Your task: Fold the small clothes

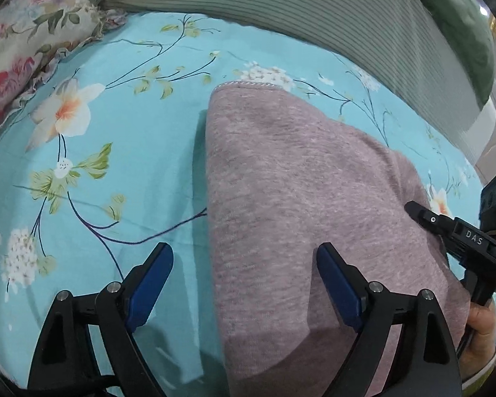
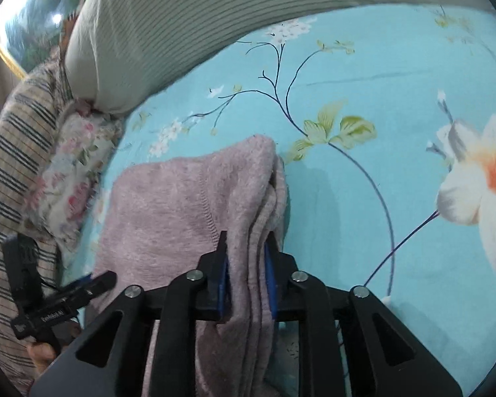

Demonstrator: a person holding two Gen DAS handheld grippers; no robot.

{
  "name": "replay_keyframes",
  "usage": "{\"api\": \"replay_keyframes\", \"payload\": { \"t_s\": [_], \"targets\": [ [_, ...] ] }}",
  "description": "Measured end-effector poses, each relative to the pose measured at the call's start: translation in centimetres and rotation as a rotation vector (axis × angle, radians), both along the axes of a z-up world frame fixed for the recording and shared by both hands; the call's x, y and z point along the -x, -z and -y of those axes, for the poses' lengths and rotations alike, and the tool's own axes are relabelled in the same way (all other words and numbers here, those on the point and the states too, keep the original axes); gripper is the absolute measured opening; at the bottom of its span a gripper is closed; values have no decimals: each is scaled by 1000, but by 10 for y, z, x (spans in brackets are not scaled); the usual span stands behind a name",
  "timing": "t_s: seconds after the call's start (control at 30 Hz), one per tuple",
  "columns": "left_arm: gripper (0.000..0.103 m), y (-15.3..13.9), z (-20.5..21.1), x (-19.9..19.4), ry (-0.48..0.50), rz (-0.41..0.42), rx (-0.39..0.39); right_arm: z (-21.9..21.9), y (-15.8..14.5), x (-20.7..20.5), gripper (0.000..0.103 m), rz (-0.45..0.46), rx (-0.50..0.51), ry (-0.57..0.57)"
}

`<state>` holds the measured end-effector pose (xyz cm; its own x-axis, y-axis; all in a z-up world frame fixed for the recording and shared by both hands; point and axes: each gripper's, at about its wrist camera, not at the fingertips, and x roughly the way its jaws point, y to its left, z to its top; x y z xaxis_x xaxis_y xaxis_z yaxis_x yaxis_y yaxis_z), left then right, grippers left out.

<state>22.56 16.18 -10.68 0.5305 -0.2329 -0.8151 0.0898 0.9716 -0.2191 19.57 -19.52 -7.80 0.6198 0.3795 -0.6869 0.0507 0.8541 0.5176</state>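
Mauve garment lies mid-frame on floral bed sheet. Right claw clamped on bunched layers at garment edge. Left claw apart, straddling garment's left edge, gripping nothing. Risk: thick bunch slipping from pads, fold skewing.

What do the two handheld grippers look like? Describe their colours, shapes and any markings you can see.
Both the left gripper and the right gripper are matte black, with angular cut-out linkage arms joined by round silver pivot pins. The jaws carry flat blue pads. White lettering reading "DAS" marks the side of the right gripper, seen from the left wrist. A thin black cable trails beside the left gripper's body.
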Motion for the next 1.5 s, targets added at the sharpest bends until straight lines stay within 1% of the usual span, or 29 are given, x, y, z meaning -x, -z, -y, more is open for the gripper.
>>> {"api": "replay_keyframes", "payload": {
  "t_s": [0.07,0.13,0.2,0.23,0.27,0.33,0.37,0.4,0.43,0.47,0.53,0.63,0.77,0.9,0.93,0.97,1.0,1.03,1.07,1.17,1.27,1.3,1.37,1.4,1.43,1.47,1.5],
  "targets": [
    [89,0,0,-2,-6,-15,10,5,-19,15,24,23,44,34],
    [85,-8,0,3,-10,-6,-4,6,-42,36,24,77,81,61],
    [84,-20,0,17,-2,28,-41,1,-60,57,24,130,53,43],
    [84,-23,-1,23,1,37,-51,-5,-63,65,24,143,32,5],
    [83,-27,-2,30,6,46,-58,-16,-61,70,24,139,24,-51],
    [83,-27,-1,45,26,47,-55,-35,-47,73,24,84,70,-114],
    [83,-25,0,48,31,42,-62,-40,-34,72,24,46,120,-114],
    [84,-21,4,51,35,41,-84,-40,-22,70,21,15,149,-103],
    [84,-17,5,52,35,41,-101,-35,-9,69,20,1,131,-86],
    [84,-13,6,51,32,39,-112,-30,-6,70,17,7,107,-73],
    [85,-8,3,52,29,34,-88,-25,-10,71,16,8,85,-56],
    [85,-9,1,50,16,23,-77,-26,-21,79,19,15,122,-49],
    [83,-20,4,65,12,41,-112,-27,-35,97,20,30,96,-33],
    [83,-29,4,89,26,45,-113,-39,-49,121,22,55,84,-56],
    [84,-30,4,96,28,46,-117,-39,-52,129,28,58,79,-62],
    [84,-31,4,101,28,45,-122,-42,-54,135,39,60,79,-70],
    [84,-32,4,110,27,42,-126,-45,-55,142,44,63,84,-76],
    [84,-32,5,116,28,40,-126,-48,-56,149,51,70,90,-83],
    [85,-32,4,122,30,38,-126,-51,-56,156,53,77,100,-94],
    [88,-32,3,147,35,34,-130,-58,-50,176,53,59,132,-116],
    [89,-29,3,170,47,33,-184,-61,-39,199,53,27,166,-118],
    [89,-26,3,180,53,32,-214,-61,-37,204,54,20,174,-118],
    [89,-20,2,194,59,23,-248,-62,-32,217,61,10,183,-119],
    [89,-18,2,197,61,18,-253,-62,-31,223,63,10,185,-120],
    [89,-16,1,204,64,10,-256,-62,-30,228,69,11,189,-121],
    [89,-13,0,211,66,1,-257,-63,-30,233,78,12,199,-124],
    [89,-11,0,215,69,-4,-259,-65,-30,238,82,15,212,-128]
  ]
}}
